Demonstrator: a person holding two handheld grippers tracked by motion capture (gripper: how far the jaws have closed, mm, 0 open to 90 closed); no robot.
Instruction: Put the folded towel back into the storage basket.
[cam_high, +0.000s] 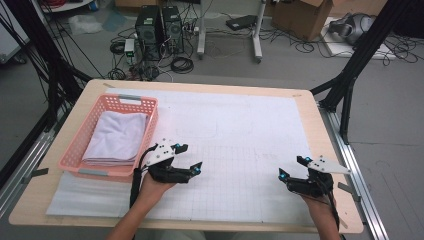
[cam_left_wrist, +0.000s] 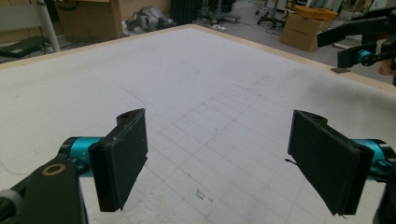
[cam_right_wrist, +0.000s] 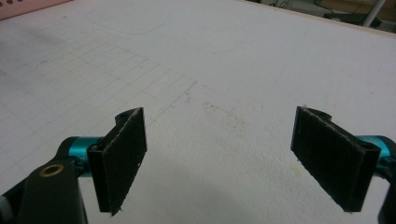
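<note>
Resting both tools released over the bare surface, nothing gripped.
Your left tool (cam_high: 186, 157) sits just beside the pink basket (cam_high: 75, 148), whose folded white cloth (cam_high: 117, 137) lies at its ten o'clock; your right tool (cam_high: 291, 167) waits well apart.

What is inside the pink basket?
The basket holds a folded white cloth covering most of its floor. Anything under the cloth is hidden.

the pink basket (cam_right_wrist: 28, 7) is cut off by the top edge of the right gripper view.
</note>
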